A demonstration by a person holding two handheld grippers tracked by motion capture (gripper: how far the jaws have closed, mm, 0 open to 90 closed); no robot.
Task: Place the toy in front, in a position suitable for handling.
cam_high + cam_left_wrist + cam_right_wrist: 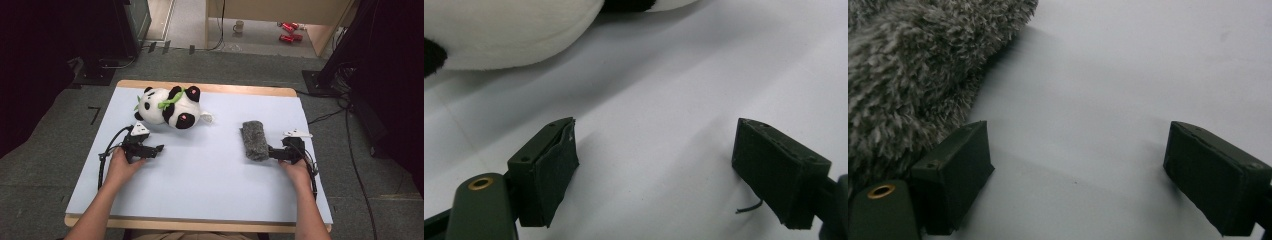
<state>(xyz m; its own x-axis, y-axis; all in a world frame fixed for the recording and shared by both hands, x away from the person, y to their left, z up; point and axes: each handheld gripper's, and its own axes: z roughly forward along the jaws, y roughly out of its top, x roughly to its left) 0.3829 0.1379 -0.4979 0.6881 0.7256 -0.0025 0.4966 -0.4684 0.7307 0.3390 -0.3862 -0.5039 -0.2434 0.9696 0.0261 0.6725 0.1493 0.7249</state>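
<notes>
A black-and-white plush panda [169, 107] with a green leaf at its neck lies on its side at the back left of the white table [210, 185]. My left gripper [156, 149] rests on the table just in front of it, open, nothing between its pads; in the left gripper view its jaws [654, 170] stand wide with the panda's white belly [504, 30] beyond. A grey shaggy roll [255, 140] lies right of centre. My right gripper [272, 153] rests open against the roll's right side. The grey fur [908, 75] lies beside the left pad [955, 175], not between the pads.
The white sheet covers a wooden table whose edge [210, 89] shows at the back. On the floor beyond stand a mug [239, 26] and red cans [289, 31]. Cables [350, 145] trail on the carpet at the right. Dark equipment stands at both back corners.
</notes>
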